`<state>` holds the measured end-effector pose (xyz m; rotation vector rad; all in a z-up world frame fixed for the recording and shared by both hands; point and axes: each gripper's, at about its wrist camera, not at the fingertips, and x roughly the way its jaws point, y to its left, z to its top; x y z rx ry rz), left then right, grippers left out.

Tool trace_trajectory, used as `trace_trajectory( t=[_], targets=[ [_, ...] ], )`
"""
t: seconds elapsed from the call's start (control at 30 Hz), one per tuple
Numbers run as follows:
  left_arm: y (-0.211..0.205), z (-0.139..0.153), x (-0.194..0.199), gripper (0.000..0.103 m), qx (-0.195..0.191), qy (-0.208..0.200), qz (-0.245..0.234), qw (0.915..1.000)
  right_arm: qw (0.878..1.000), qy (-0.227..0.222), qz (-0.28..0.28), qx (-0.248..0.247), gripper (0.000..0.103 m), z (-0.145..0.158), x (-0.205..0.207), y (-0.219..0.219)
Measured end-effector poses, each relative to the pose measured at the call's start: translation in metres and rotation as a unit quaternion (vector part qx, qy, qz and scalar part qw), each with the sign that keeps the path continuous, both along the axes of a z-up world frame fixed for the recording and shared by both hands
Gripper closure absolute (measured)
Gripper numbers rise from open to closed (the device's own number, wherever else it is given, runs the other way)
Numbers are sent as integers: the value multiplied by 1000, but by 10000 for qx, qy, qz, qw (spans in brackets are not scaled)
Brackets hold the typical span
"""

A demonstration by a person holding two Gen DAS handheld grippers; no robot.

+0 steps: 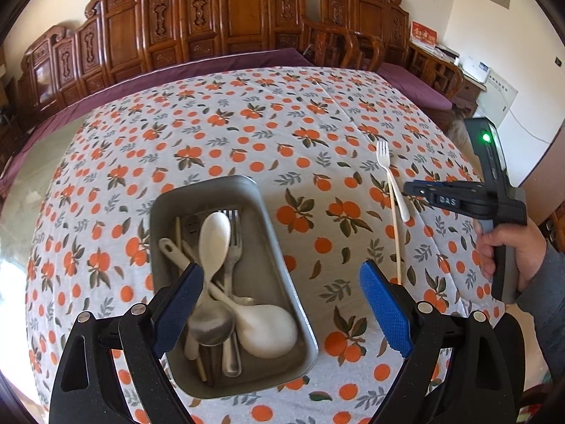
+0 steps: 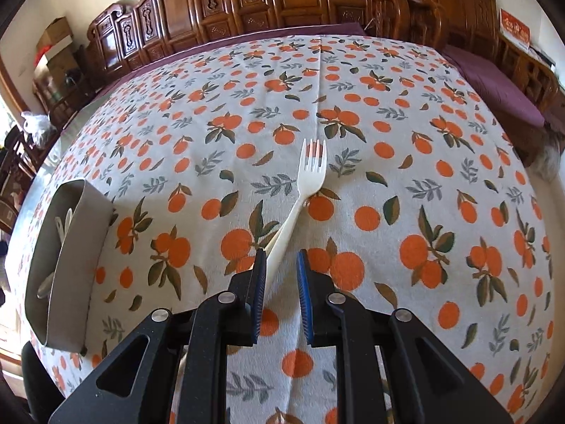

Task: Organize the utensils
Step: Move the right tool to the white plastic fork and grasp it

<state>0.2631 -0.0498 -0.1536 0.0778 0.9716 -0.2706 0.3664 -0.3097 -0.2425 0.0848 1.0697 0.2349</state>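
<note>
fork (image 2: 310, 173) lying loose on tablecloth (image 2: 388, 141) beside a chopstick (image 1: 397, 243) | right gripper (image 2: 280, 265) nearly closed, straddling handle, not gripping | left gripper (image 1: 282, 282) hanging wide open, empty | tray (image 1: 166, 201) holding most utensils; two remaining

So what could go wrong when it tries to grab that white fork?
The right hand-held gripper has only a narrow gap around the white plastic fork handle, so it might nudge it aside. A chopstick lies right beside the fork and could get pinched too. The metal tray is already crowded.
</note>
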Motion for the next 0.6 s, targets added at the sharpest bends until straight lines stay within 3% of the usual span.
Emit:
trace_trajectory(
  t=[0.13,0.47,0.6],
  targets=[
    [-8,-5,-2,17,-1,70,-65,10000,9999,74,33,84,83,-6,8,4],
    [-26,-11,-12,17,23,148,-252,9996,9988,191,-243,-368,83,-12,21,-4],
    [-33,-10,-13,17,46,128,-306,9994,9995,69,-256,-186,83,-6,22,-5]
  ],
)
